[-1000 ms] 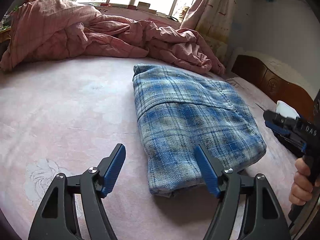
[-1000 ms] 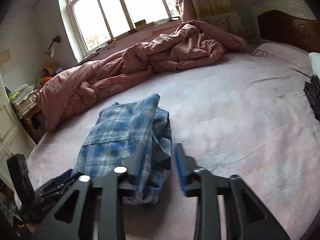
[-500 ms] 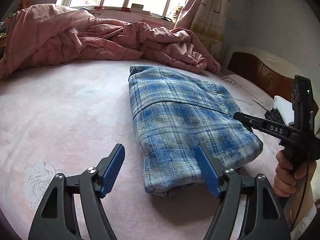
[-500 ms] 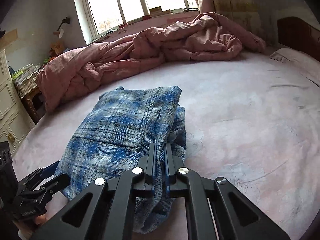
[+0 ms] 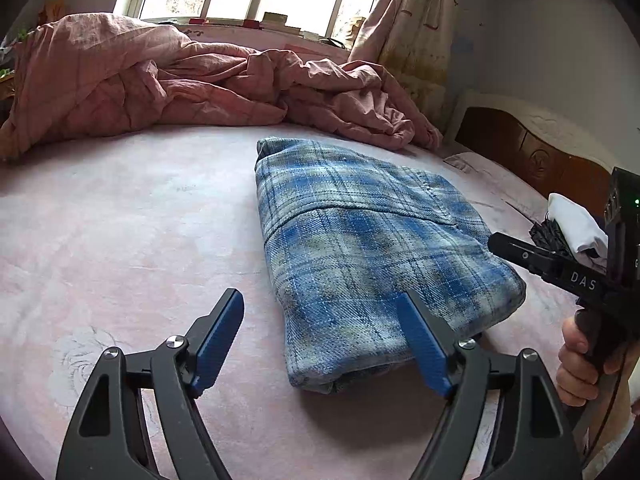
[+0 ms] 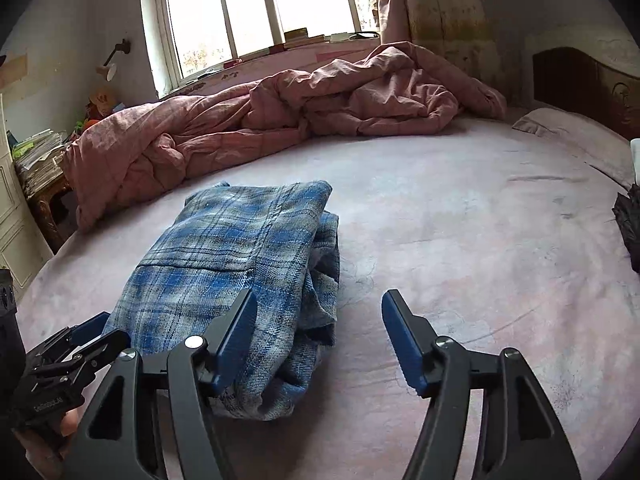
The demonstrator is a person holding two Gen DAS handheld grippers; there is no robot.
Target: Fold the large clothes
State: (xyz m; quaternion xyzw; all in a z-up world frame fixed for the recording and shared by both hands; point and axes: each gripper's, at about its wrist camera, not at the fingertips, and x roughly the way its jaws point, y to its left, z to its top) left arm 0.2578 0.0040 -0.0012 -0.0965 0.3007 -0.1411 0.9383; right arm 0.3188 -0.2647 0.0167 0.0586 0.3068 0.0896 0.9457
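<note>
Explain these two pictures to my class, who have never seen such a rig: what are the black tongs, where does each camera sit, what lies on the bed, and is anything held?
No robot is here: a person holds one black two-finger tool with blue pads in each hand. Each tool carries a camera that looks out along its own fingers. One picture comes from the left gripper, the other from the right gripper. The person's hand grips the right tool's handle. On the pale pink bed sheet lies a folded blue and grey plaid shirt. A crumpled pink quilt is heaped under the window. Both grippers stand open and hold nothing.
</note>
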